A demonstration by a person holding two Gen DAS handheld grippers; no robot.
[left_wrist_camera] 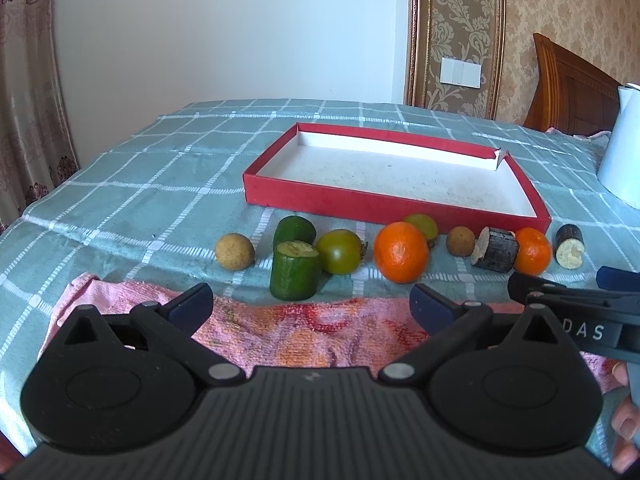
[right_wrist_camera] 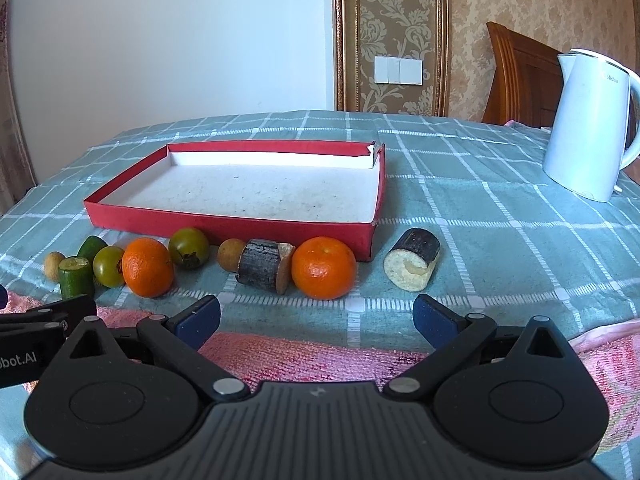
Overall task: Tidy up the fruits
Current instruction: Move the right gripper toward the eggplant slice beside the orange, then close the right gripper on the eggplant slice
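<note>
My left gripper (left_wrist_camera: 312, 308) and right gripper (right_wrist_camera: 316, 316) were both spread wide with nothing between the blue pads, hovering over the pink towel (left_wrist_camera: 304, 332) at the near edge of the checked teal cloth (left_wrist_camera: 160, 184).

The fruit sat in a loose row at 12 o'clock from my grippers, along the front wall of the shallow red box (left_wrist_camera: 360, 200), whose white inside held nothing.

Counting it up:
- two glossy tangerines (right_wrist_camera: 323, 267)
- two green tomatoes (right_wrist_camera: 189, 247) with dried stems
- two small tan longans (right_wrist_camera: 231, 254)
- two green cucumber chunks (left_wrist_camera: 295, 276), one standing on its cut end
- two dark-skinned sugarcane pieces (right_wrist_camera: 412, 265) with pale cut faces

A white kettle (right_wrist_camera: 592, 128) stood at 2 o'clock from the right gripper.
</note>
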